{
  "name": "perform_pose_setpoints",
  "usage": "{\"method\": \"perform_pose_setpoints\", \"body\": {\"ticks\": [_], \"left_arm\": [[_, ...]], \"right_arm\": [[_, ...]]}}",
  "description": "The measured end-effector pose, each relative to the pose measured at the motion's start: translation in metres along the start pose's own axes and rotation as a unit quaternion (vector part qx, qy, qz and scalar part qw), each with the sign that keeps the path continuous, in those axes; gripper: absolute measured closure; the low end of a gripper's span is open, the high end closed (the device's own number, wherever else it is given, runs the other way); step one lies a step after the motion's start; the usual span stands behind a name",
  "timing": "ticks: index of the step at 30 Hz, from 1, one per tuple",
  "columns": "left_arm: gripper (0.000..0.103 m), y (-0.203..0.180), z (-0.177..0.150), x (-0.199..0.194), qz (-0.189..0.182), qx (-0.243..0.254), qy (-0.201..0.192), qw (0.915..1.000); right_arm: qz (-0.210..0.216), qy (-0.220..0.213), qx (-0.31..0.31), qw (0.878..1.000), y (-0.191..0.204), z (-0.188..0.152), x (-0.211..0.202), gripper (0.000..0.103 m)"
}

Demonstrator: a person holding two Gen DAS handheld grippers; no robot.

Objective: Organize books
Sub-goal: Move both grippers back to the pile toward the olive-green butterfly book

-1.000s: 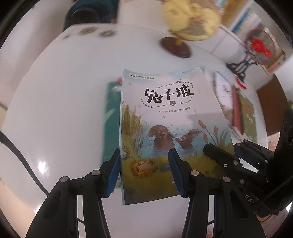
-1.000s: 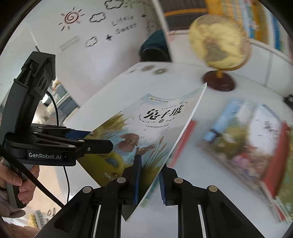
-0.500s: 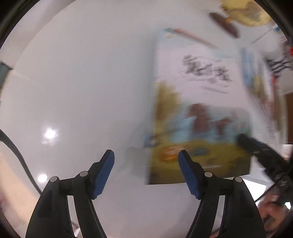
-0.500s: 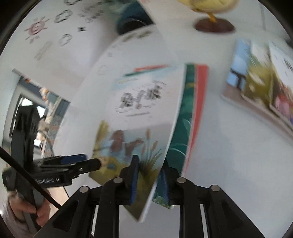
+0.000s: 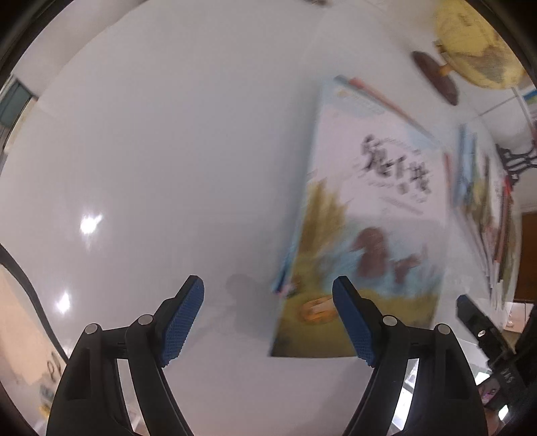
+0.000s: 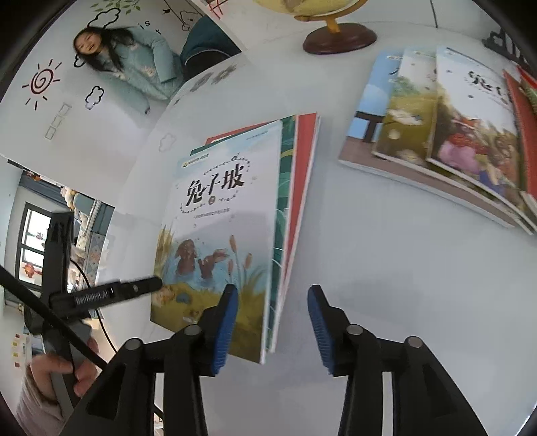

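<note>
Both my grippers released, right gripper (image 6: 273, 322) jaws opening, left gripper (image 5: 268, 318) apart, rabbit book (image 6: 218, 234) flat atop stack on bench (image 6: 386, 268), long axis pointing away, title end farthest.

I am looking down on a glossy white table (image 5: 161, 141) that is catching two bright ceiling reflections (image 5: 90, 223). A globe (image 5: 480, 43) on a dark round base is standing near its far edge. Behind, a white wall (image 6: 110, 30) is showing sun and cloud doodles, and daylight is coming through a dark-framed window (image 6: 33, 248).
</note>
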State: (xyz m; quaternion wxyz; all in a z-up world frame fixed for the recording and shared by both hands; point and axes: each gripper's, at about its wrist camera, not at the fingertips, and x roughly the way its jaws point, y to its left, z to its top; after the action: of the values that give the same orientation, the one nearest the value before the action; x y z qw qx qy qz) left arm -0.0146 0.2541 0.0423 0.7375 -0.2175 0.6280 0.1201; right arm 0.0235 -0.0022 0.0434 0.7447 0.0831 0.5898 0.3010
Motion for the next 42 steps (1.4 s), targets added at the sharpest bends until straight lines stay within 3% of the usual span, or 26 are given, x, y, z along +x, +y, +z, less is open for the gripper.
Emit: {"method": "perform_pose_setpoints", "body": {"ticks": [4,8,11,15,21,24,28,32,36,39,42], "left_arm": [[0.021,-0.021,0.014,0.016,0.02,0.022,0.016,0.9994],[0.022,-0.04,0.029,0.02,-0.009,0.016,0.013,0.9998],[0.021,-0.067,0.038,0.022,-0.017,0.048,0.002,0.9987],[0.02,-0.096,0.052,0.032,0.019,0.089,-0.019,0.9957],[0.02,-0.09,0.069,0.032,0.016,0.059,-0.028,0.9977],[0.02,-0.093,0.074,0.024,0.048,0.042,-0.041,0.9971],[0.019,-0.113,0.063,-0.006,0.014,0.062,-0.065,0.9959],[0.018,-0.165,0.05,-0.012,-0.014,0.114,-0.064,0.9913],[0.018,-0.22,0.03,-0.009,-0.028,0.176,-0.062,0.982],[0.018,-0.264,0.013,-0.002,-0.039,0.224,-0.051,0.9724],[0.018,-0.298,0.005,0.0,-0.049,0.256,-0.043,0.9646]], "right_arm": [[0.003,0.0,0.016,1.0,-0.019,-0.005,-0.012,0.057],[0.001,-0.003,0.034,0.999,-0.031,-0.004,-0.02,0.057],[-0.006,-0.009,0.03,0.999,-0.041,-0.008,-0.034,0.057],[-0.03,-0.015,0.049,0.998,-0.061,-0.012,-0.045,0.056],[-0.024,-0.025,0.048,0.998,-0.081,-0.018,-0.068,0.056],[-0.032,-0.027,0.025,0.999,-0.083,-0.018,-0.078,0.056],[-0.04,-0.05,0.002,0.998,-0.09,-0.017,-0.098,0.056],[-0.096,-0.094,-0.041,0.99,-0.1,-0.017,-0.117,0.056],[-0.208,-0.151,-0.101,0.961,-0.109,-0.019,-0.139,0.056],[-0.251,-0.178,-0.076,0.949,-0.138,-0.015,-0.16,0.056],[-0.257,-0.183,-0.039,0.948,-0.176,-0.012,-0.174,0.056]]}}
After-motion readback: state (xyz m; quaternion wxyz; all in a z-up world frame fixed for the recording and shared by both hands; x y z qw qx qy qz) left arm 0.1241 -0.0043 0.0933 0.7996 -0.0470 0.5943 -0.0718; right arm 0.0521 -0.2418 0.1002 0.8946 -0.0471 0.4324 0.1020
